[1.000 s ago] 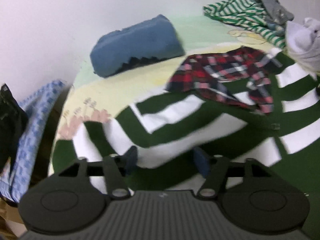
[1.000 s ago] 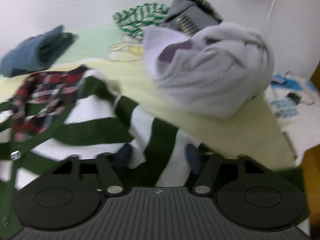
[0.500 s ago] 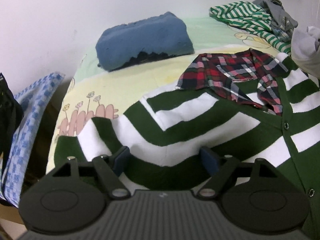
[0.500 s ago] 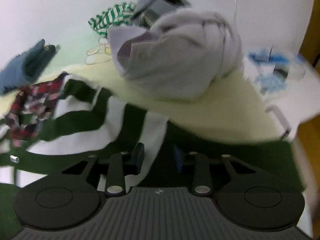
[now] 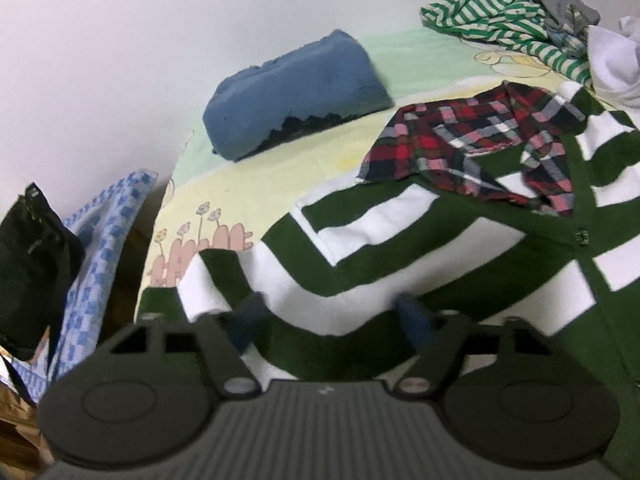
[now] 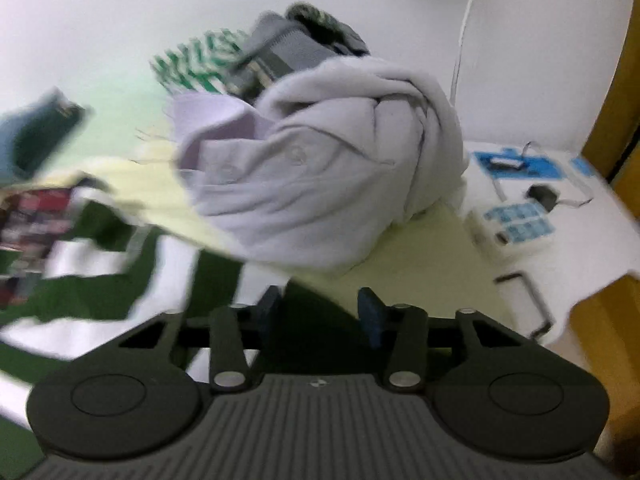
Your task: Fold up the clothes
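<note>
No readable writing, striped cardigan (image 5: 400,264), blue-labelled boxes (image 6: 516,228)

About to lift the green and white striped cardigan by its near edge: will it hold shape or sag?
The striped cardigan will probably sag: it already lies in soft bumps and folds. Its sleeve would likely trail. The plaid shirt lies across its upper part and may slide or get dragged along.

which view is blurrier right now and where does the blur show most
The right wrist view: the plaid shirt and striped cardigan at its left smear, while the lilac shirt stays clearer. The left wrist view is fairly sharp, with fisheye bending.
</note>
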